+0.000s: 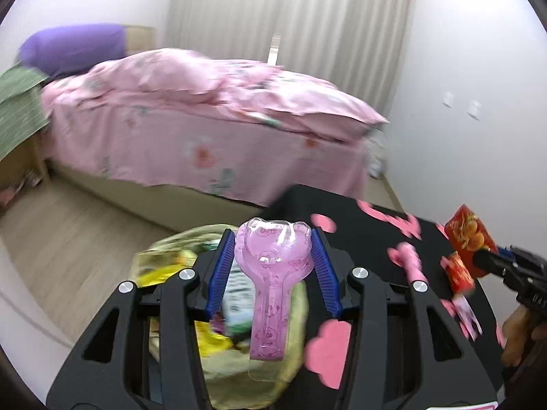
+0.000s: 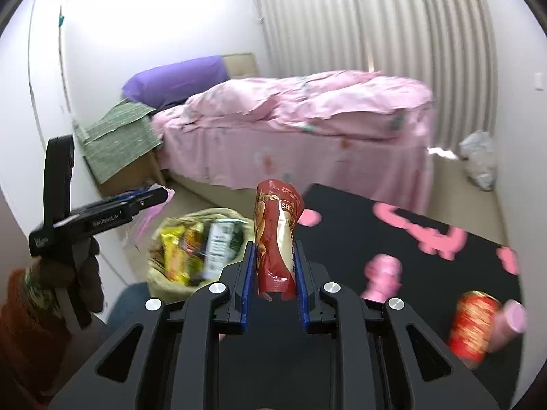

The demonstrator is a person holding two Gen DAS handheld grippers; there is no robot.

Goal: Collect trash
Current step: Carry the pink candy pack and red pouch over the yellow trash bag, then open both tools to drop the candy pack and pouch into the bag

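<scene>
Trash was split between both grippers and an open sack. Left gripper (image 1: 273, 266) carried a clear pink plastic blister pack (image 1: 271, 273), heart-shaped at the top; the pack sat between the blue pads, though blur left the contact on its right side uncertain, so I judged it held rather than loose. Right gripper (image 2: 275, 266) had its jaws closed on a red snack wrapper (image 2: 275, 235), standing upright between the pads. Both items were held out in line with the yellow-green trash bag (image 2: 164, 280), presumably for dropping in; the bag already held several wrappers. Left wrist view looked almost straight down into the bag mouth and showed the pack over it. Right wrist view alone showed the bag standing on the floor beside the black mat (image 2: 359, 225), plus a red can (image 2: 470, 324) and pink bottles not yet collected, and a white bag (image 2: 480, 160) by the curtain.
</scene>
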